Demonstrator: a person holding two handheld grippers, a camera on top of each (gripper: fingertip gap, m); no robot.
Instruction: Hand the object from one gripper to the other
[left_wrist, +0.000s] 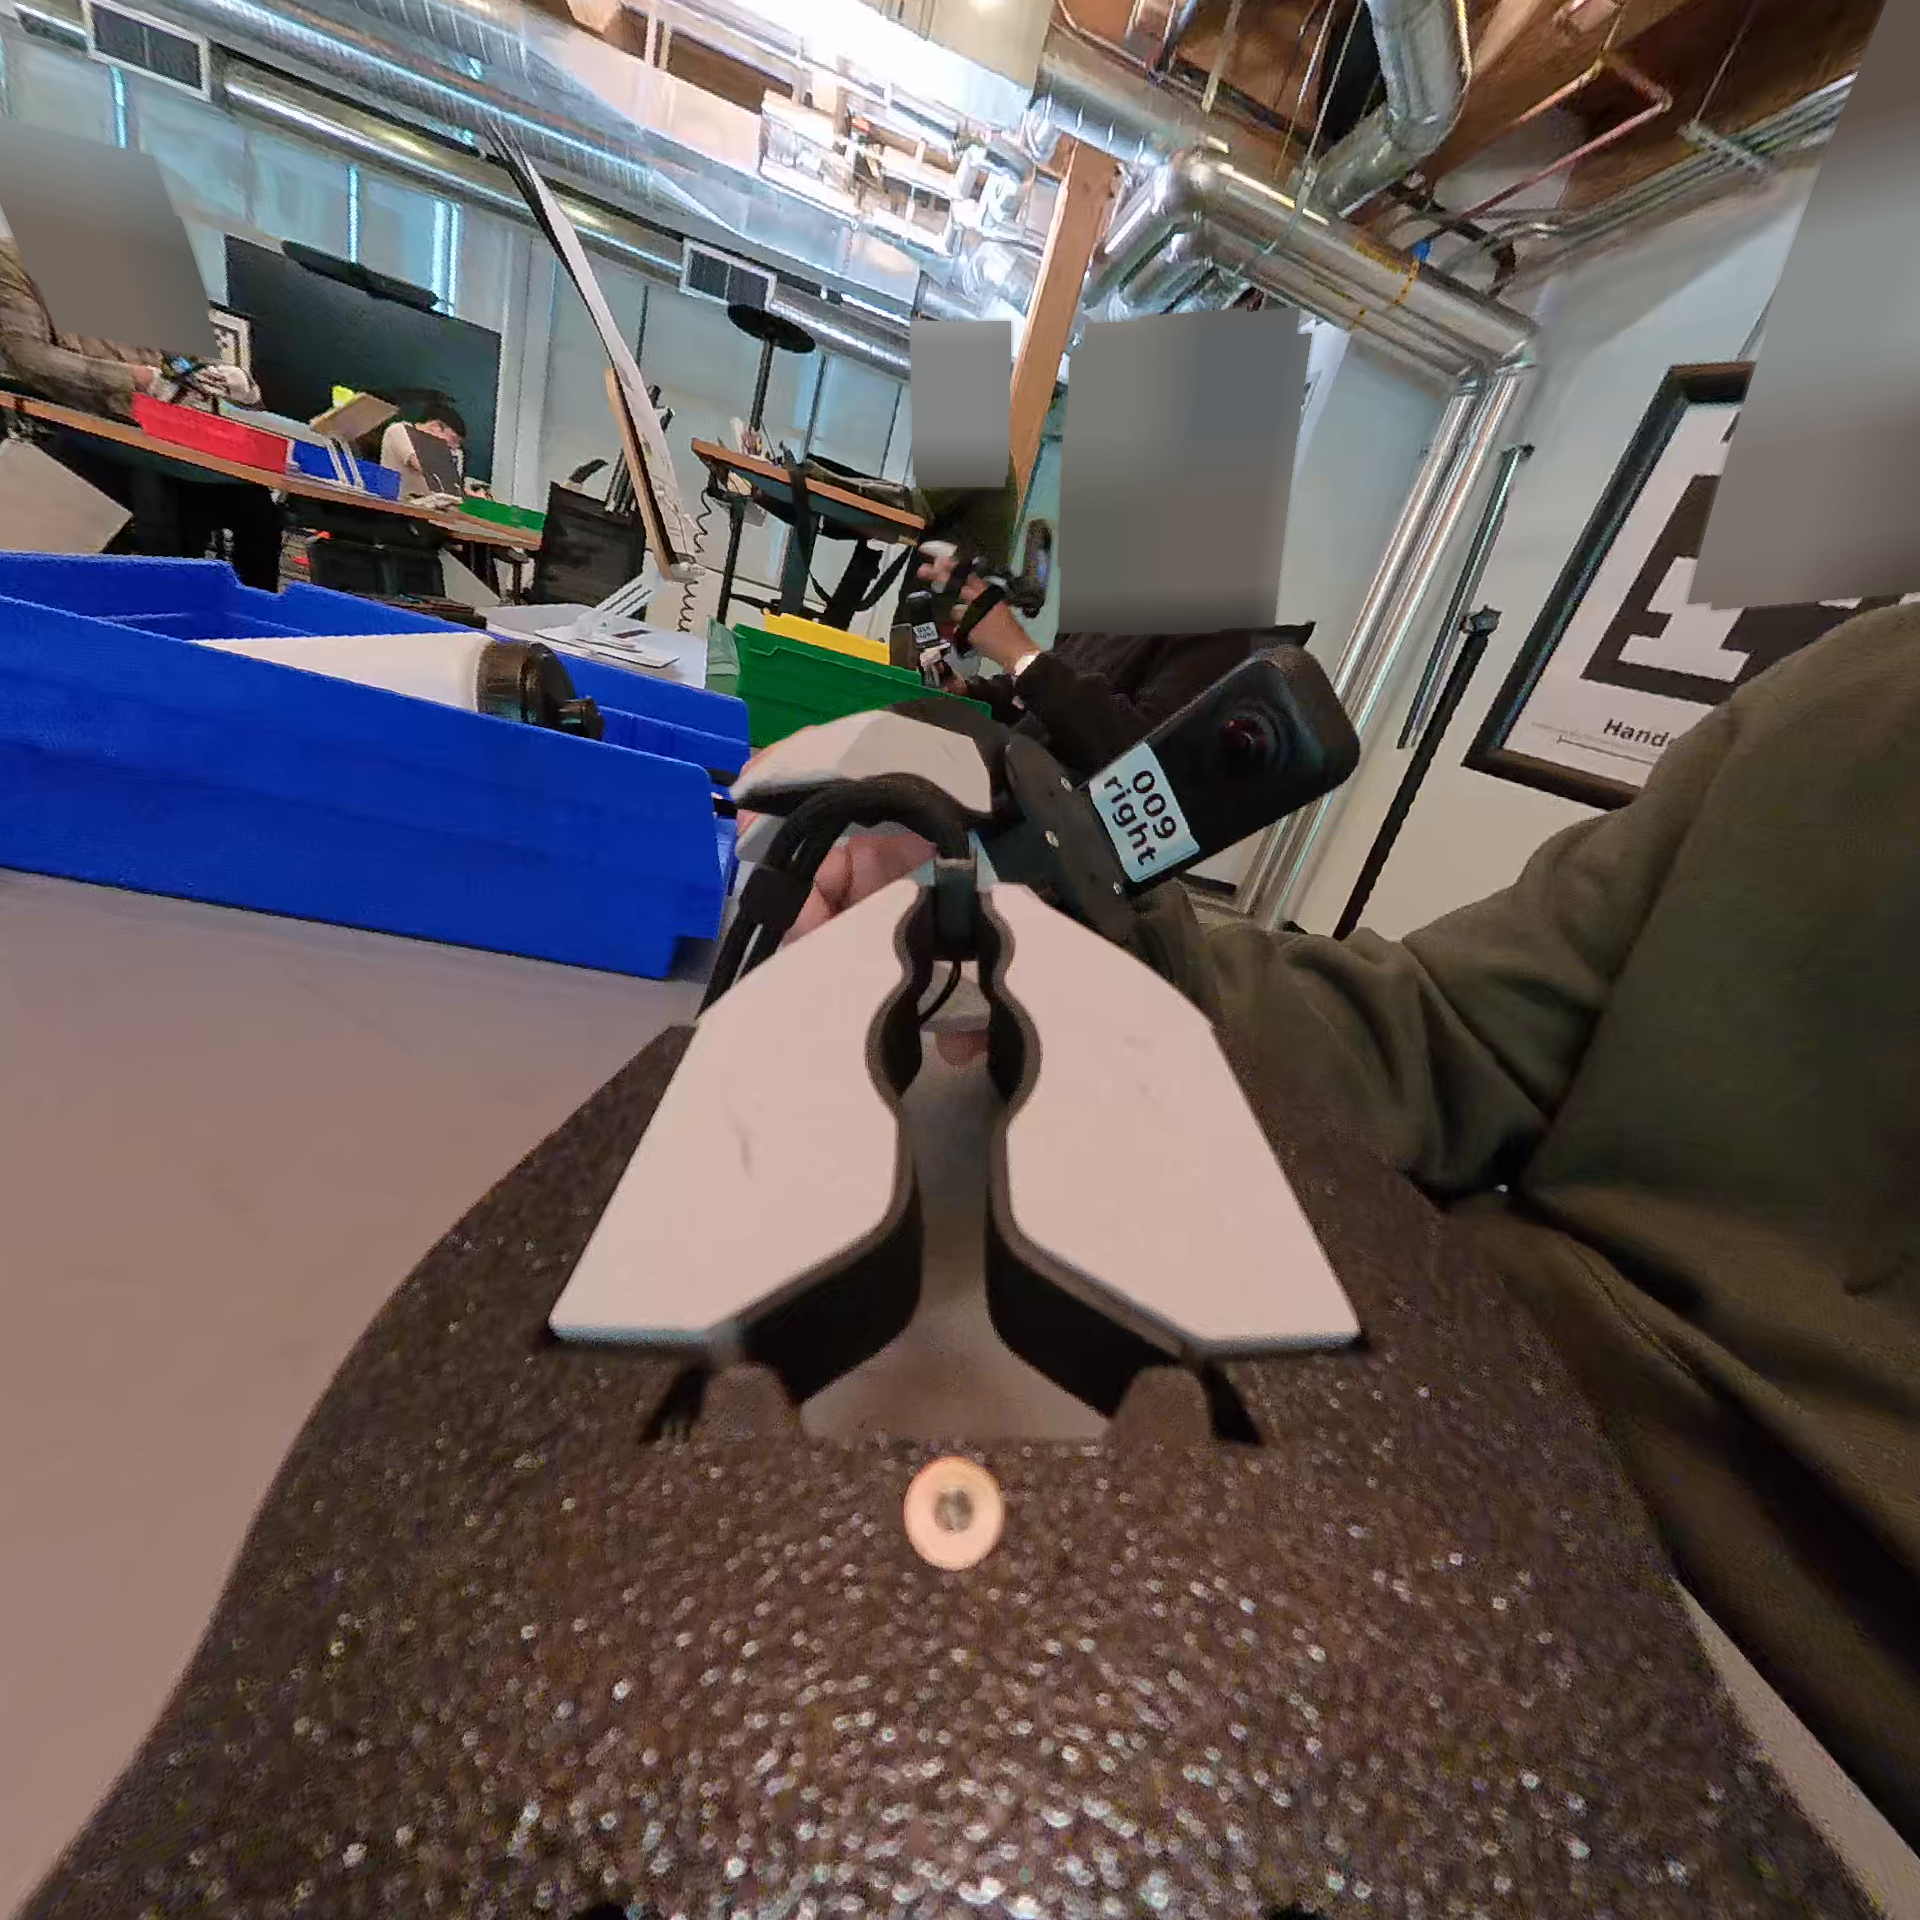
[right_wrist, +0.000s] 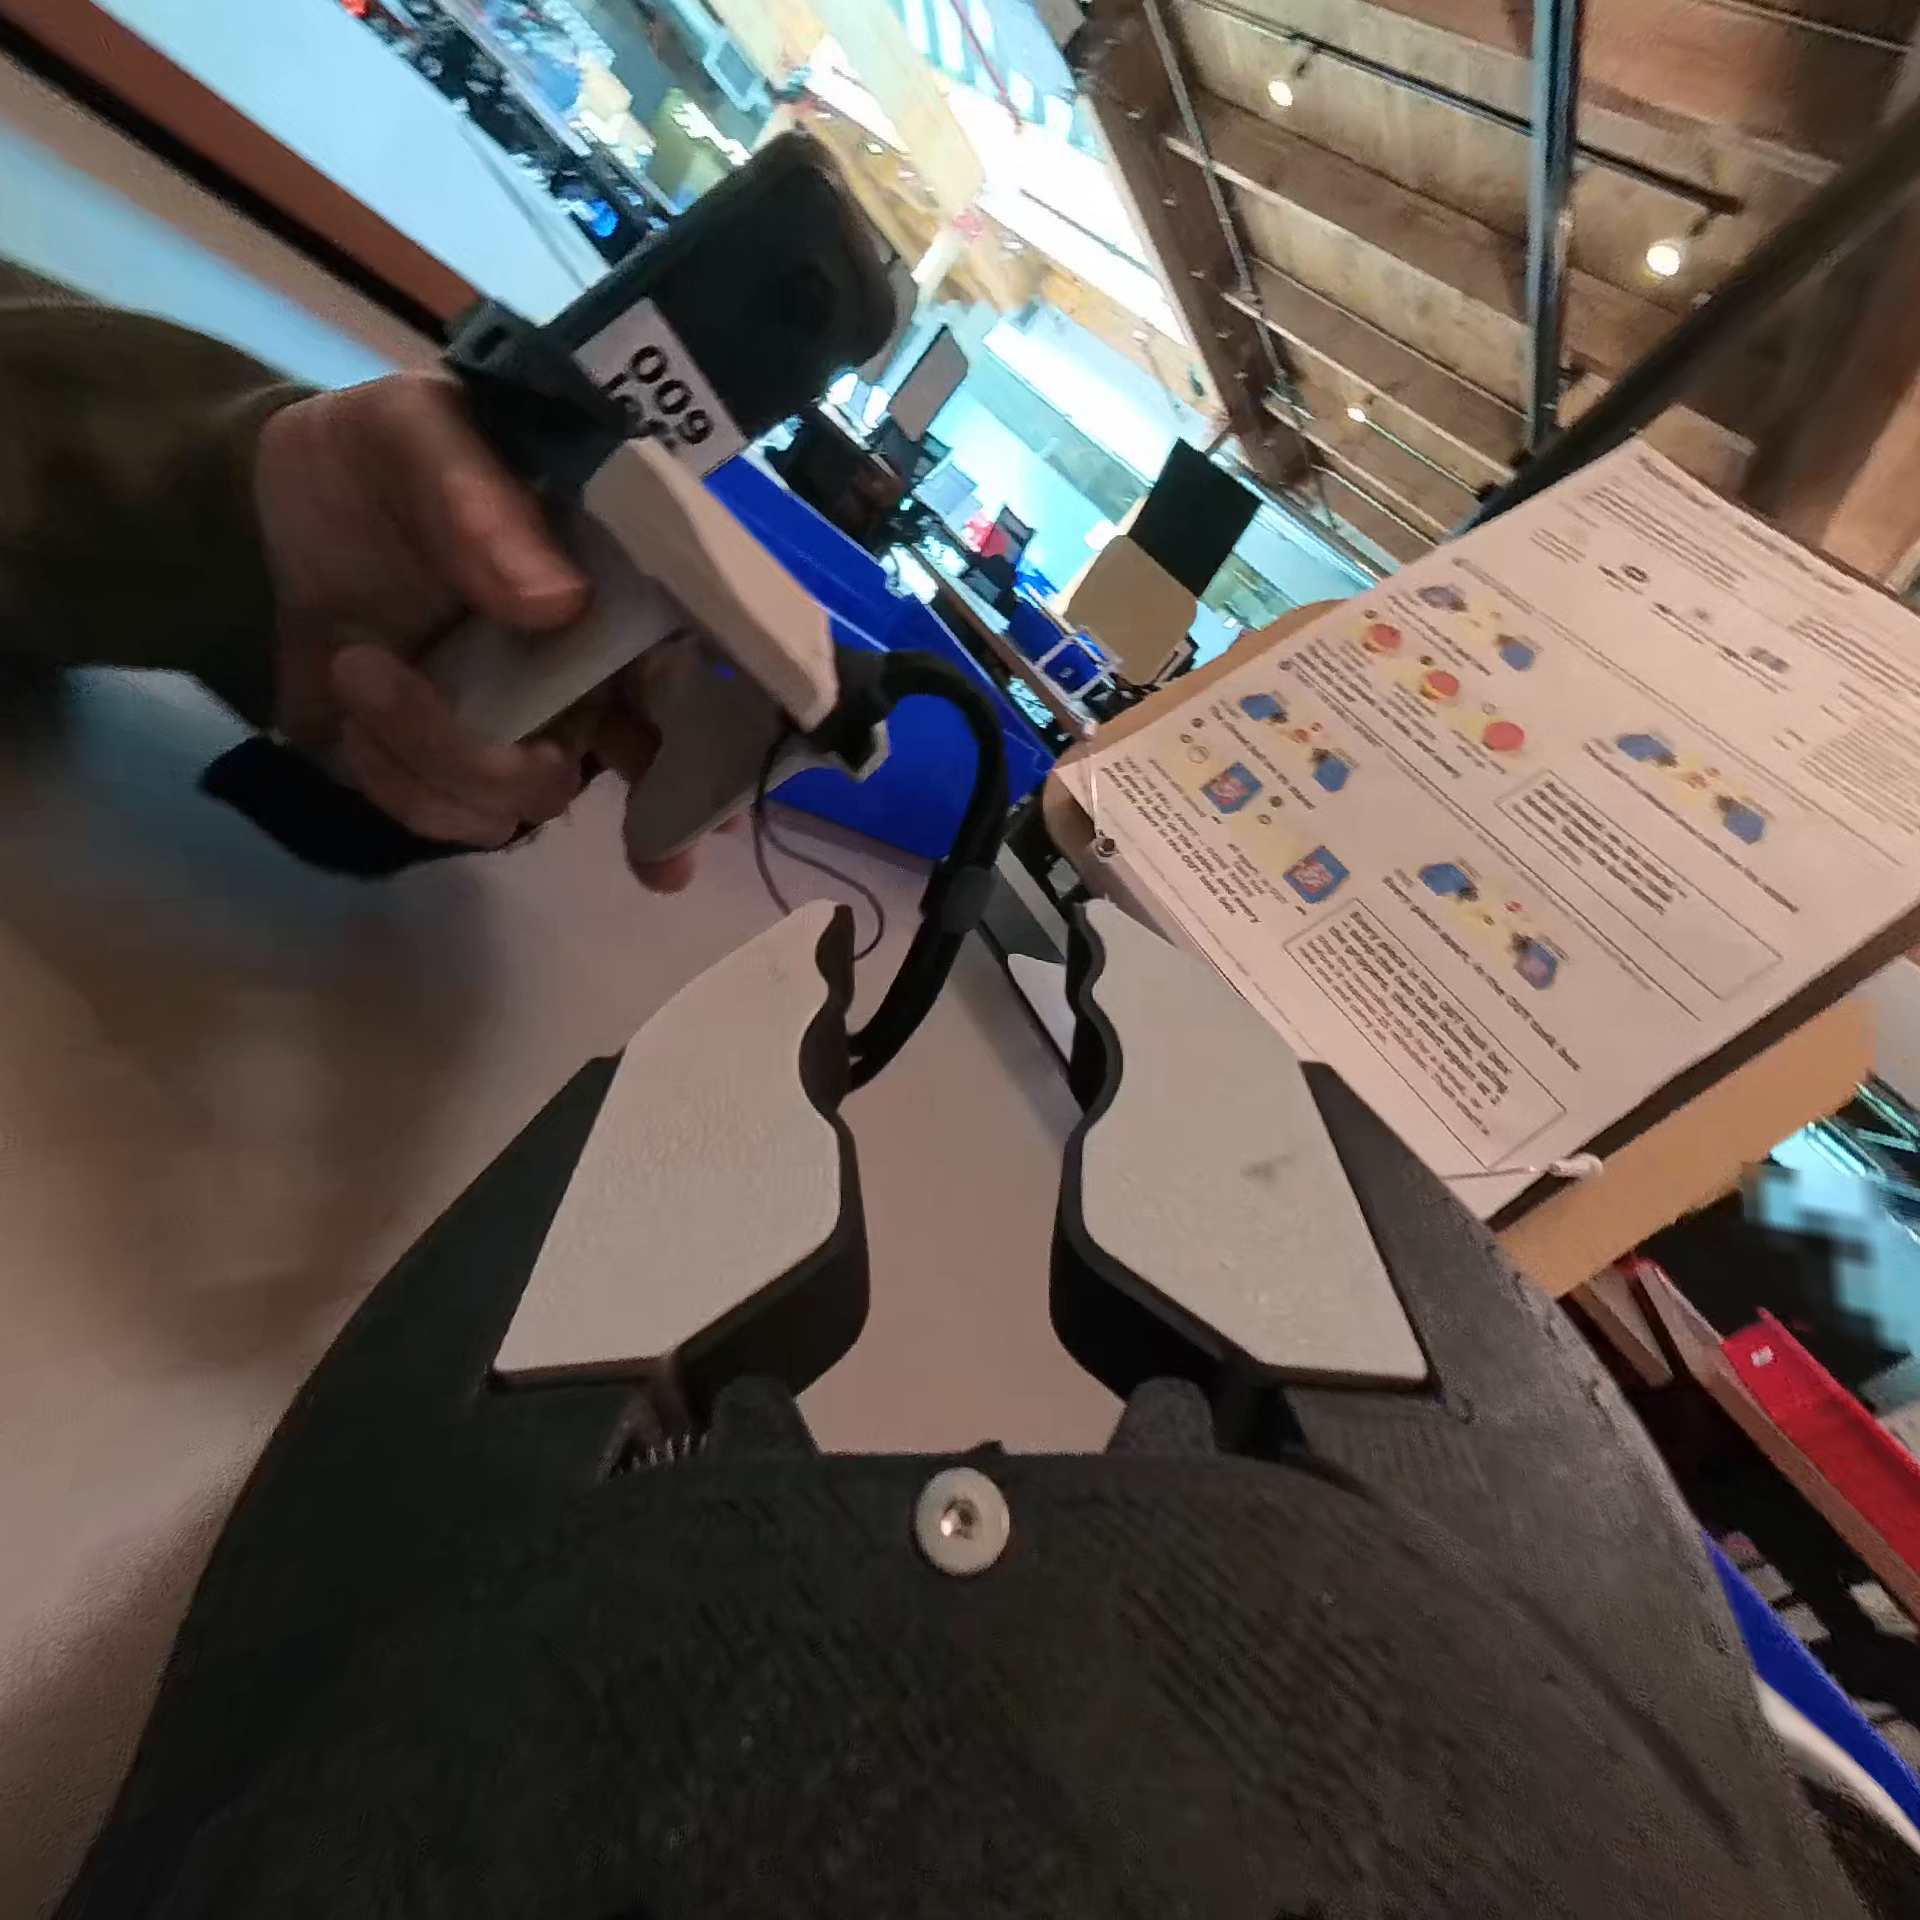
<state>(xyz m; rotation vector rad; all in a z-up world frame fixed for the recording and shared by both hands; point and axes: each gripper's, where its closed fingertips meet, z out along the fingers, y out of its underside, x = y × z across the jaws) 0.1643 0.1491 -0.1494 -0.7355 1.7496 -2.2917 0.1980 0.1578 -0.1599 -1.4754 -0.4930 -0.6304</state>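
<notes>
The object is a black looped cord (left_wrist: 883, 816) with a small slider on it. My left gripper (left_wrist: 956, 896) is shut on the cord at its fingertips. In the right wrist view the left gripper (right_wrist: 857, 743) shows at upper left, held by a hand (right_wrist: 395, 613), with the cord (right_wrist: 961, 831) arcing down from it. My right gripper (right_wrist: 956, 925) is open, and the cord hangs in the gap between its fingers, close to the left one. In the left wrist view the right gripper (left_wrist: 750, 812) sits just beyond my left fingertips, its fingers around the cord.
Blue bins (left_wrist: 364, 821) stand on the grey table (left_wrist: 260, 1122) at left; one holds a white roll (left_wrist: 364, 660). A green bin (left_wrist: 821, 681) is behind them. An olive sleeve (left_wrist: 1558, 1039) fills the right. A clipboard with printed sheets (right_wrist: 1507, 831) stands close at right above a red bin (right_wrist: 1818, 1392). Only a small space, under 4 cm, lies between the two pairs of fingers.
</notes>
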